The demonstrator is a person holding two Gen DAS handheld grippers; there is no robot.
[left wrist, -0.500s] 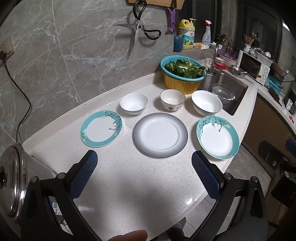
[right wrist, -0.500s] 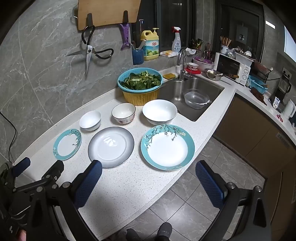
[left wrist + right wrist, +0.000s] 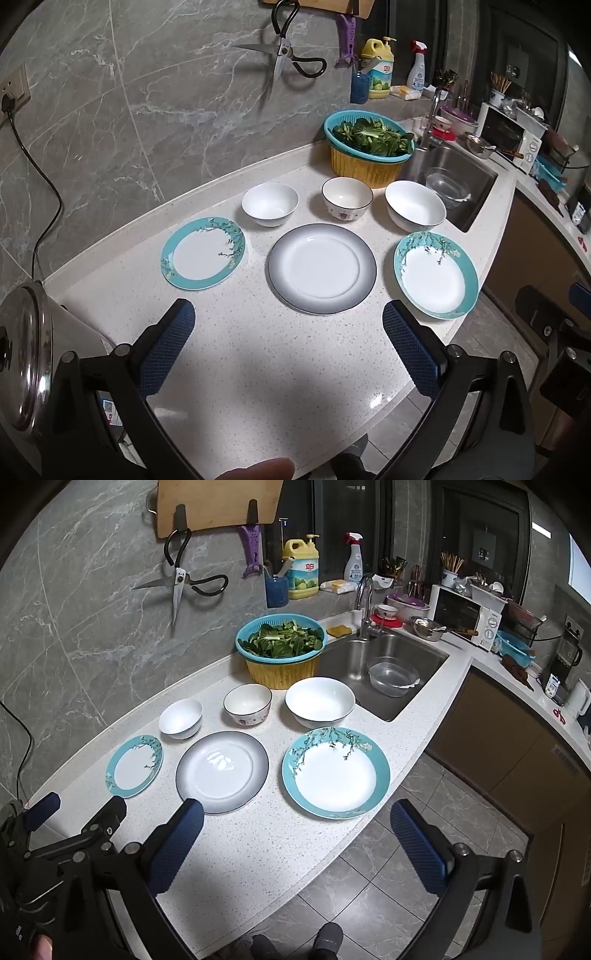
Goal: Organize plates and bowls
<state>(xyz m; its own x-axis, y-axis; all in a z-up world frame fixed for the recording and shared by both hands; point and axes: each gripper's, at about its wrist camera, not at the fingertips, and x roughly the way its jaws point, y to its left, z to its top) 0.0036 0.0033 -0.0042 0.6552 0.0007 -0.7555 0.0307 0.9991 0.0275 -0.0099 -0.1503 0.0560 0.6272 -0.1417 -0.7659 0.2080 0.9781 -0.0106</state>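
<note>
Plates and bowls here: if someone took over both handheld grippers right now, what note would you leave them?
Left gripper: open, empty, above the counter.
Right gripper: open, empty, at the counter's edge.
Front row: small teal plate, grey plate, large teal plate.
Back row: small white bowl, patterned bowl, large white bowl.
Done: nothing stacked.
Left: gather plates, then bowls.

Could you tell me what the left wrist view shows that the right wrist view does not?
Only the left wrist view shows a steel pot lid at its left edge and a wall socket.

Only the right wrist view shows the person's shoes on the floor and the wooden cutting board nearly whole.

Both show three plates, three bowls, the greens basket and the sink.
</note>
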